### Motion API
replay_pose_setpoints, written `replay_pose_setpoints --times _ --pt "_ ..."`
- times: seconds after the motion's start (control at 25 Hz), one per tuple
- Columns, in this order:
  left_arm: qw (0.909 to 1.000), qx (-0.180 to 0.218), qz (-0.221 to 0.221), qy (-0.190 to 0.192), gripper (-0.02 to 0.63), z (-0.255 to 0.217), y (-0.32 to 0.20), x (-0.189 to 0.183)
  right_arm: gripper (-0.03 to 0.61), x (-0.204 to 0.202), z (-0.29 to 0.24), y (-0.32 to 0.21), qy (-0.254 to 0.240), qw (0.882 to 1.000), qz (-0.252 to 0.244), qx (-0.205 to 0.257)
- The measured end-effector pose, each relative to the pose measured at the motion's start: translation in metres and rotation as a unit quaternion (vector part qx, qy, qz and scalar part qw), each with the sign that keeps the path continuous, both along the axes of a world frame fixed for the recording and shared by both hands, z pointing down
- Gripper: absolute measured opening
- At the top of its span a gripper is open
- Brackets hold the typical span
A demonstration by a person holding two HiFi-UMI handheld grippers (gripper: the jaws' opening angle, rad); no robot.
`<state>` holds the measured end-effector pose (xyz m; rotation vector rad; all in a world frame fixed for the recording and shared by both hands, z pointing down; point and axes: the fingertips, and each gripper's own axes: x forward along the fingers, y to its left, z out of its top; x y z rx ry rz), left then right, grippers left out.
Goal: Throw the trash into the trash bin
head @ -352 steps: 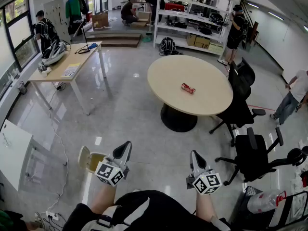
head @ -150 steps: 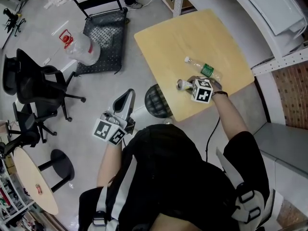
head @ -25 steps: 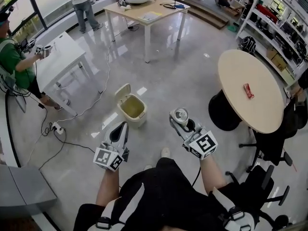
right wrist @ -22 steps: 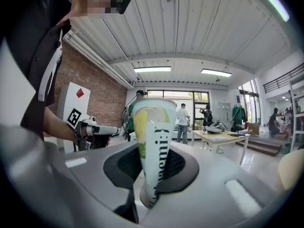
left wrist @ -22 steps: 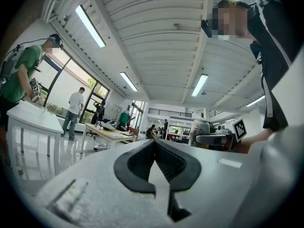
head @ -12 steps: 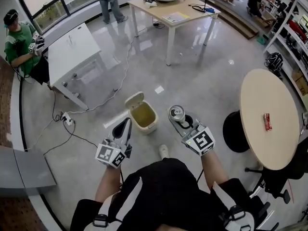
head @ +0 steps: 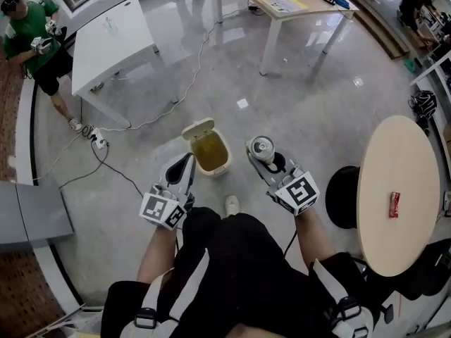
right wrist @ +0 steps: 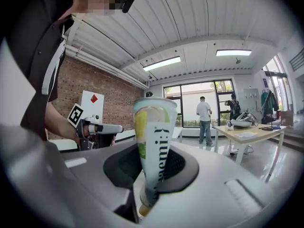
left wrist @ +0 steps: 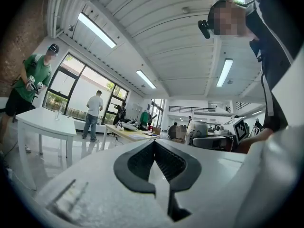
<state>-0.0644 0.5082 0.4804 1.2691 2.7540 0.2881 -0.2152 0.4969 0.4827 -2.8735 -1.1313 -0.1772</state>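
Note:
My right gripper [head: 262, 153] is shut on a drink can [head: 263, 147], held upright just right of the small beige trash bin [head: 210, 151], whose lid stands open. In the right gripper view the can [right wrist: 153, 146] is pale green and white with dark lettering and stands pinched between the pads, rising above the jaws. My left gripper [head: 184, 169] hangs just left of and below the bin, jaws pressed together with nothing between them; the left gripper view shows its dark pads [left wrist: 142, 161] meeting at the tip.
A round beige table [head: 398, 189] with a red wrapper [head: 394, 204] stands at right. A white table [head: 113, 35] and floor cables [head: 106, 157] lie at left, a wooden desk [head: 296, 2] at top. A person in green [head: 35, 37] stands at upper left.
Both grippers have come closer to the bin, which now lies directly between them. The can has stayed in the right gripper's grip.

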Motion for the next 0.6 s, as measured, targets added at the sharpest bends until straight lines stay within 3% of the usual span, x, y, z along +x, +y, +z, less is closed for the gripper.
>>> replay_pose_setpoints --times 0.32,0.6 --pt "0.9972 0.054 -0.05 0.014 0.002 0.047 0.014 0.04 0.067 0.039 0.053 0.038 0.0 0.998 -0.045 0.052" --pt "0.9935 0.085 -0.066 0.04 0.002 0.091 0.04 0.078 0.067 0.096 0.098 0.067 -0.021 0.993 -0.076 0.093"
